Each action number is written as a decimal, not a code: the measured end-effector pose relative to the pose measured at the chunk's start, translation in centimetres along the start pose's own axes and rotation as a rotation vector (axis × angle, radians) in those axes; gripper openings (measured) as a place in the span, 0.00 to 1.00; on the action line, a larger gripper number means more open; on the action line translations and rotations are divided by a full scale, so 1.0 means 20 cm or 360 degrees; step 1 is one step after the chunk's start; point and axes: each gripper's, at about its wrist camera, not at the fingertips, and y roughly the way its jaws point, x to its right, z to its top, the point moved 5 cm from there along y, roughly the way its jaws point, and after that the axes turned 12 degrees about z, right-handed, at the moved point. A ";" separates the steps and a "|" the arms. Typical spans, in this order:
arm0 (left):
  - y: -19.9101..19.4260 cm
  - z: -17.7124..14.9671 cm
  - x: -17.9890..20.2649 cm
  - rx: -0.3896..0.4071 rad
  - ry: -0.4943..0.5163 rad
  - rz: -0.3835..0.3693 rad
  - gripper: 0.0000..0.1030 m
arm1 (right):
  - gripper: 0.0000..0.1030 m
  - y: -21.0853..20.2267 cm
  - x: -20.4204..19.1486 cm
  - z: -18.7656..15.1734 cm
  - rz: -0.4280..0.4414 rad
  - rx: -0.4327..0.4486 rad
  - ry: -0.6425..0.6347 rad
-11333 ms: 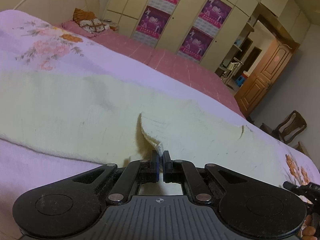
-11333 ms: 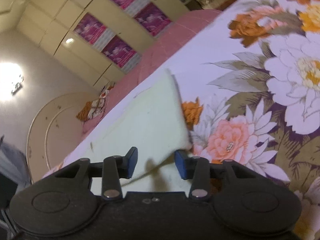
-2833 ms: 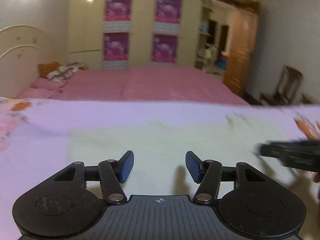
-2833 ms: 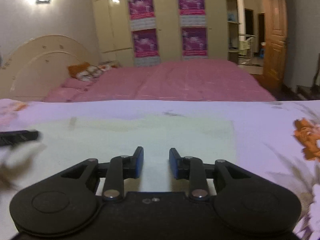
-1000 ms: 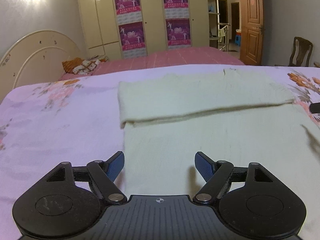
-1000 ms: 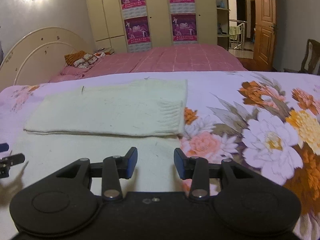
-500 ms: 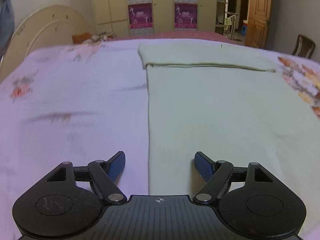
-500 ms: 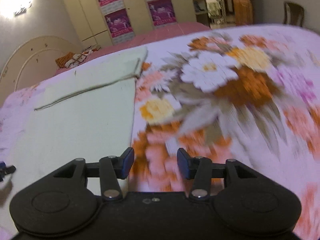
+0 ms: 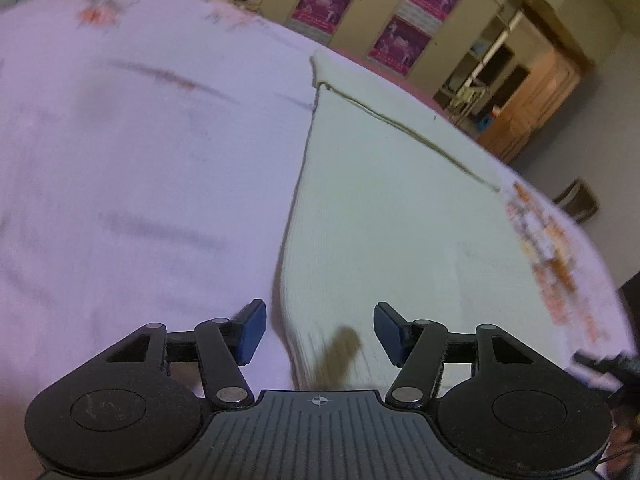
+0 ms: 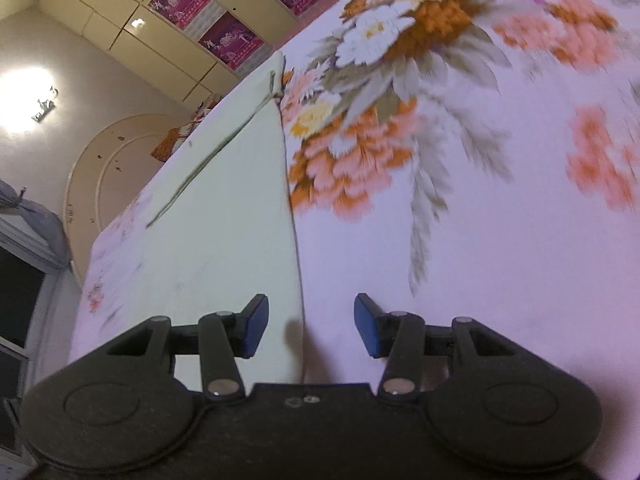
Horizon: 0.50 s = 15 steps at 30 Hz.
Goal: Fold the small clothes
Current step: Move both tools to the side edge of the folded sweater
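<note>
A cream knit garment [image 9: 384,208] lies flat on the floral bed sheet [image 9: 132,152], with its far end folded over toward me along a dark fold line. My left gripper [image 9: 318,332] is open and empty, low over the garment's near left edge. In the right wrist view the same garment [image 10: 224,200] runs away to the upper left. My right gripper [image 10: 310,330] is open and empty, straddling the garment's near right edge.
The bed sheet shows large orange and white flowers [image 10: 400,80] to the right of the garment. A wardrobe with purple posters [image 9: 400,20], a wooden door [image 9: 532,104] and a chair [image 9: 576,200] stand beyond the bed. A round headboard [image 10: 112,176] is at the far left.
Both grippers have dropped back and tilted down to the garment's near end, the left at its left edge and the right at its right edge. Both stay open.
</note>
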 end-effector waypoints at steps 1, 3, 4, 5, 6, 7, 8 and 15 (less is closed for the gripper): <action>-0.01 -0.02 -0.02 -0.0010 -0.0050 -0.0037 0.56 | 0.45 -0.01 0.01 -0.03 0.0025 -0.0004 0.0030; -0.02 -0.05 -0.04 -0.0036 -0.0135 -0.0101 0.53 | 0.45 -0.02 0.01 -0.07 0.0080 -0.0016 0.0087; -0.02 -0.07 -0.06 -0.0055 -0.0184 -0.0152 0.53 | 0.45 -0.03 0.01 -0.09 0.0108 -0.0029 0.0104; -0.02 -0.09 -0.06 -0.0075 -0.0224 -0.0193 0.53 | 0.45 -0.02 0.00 -0.11 0.0133 -0.0046 0.0119; -0.01 -0.10 -0.07 -0.0093 -0.0268 -0.0227 0.53 | 0.45 -0.02 0.00 -0.13 0.0154 -0.0054 0.0134; 0.00 -0.11 -0.07 -0.0099 -0.0291 -0.0246 0.53 | 0.45 -0.02 0.00 -0.15 0.0178 -0.0061 0.0150; 0.01 -0.12 -0.07 -0.0099 -0.0301 -0.0263 0.53 | 0.45 0.00 -0.01 -0.16 0.0200 -0.0067 0.0170; 0.15 -0.06 -0.03 -0.0109 -0.0373 -0.0358 0.53 | 0.42 0.10 -0.03 -0.12 0.0276 -0.0073 0.0226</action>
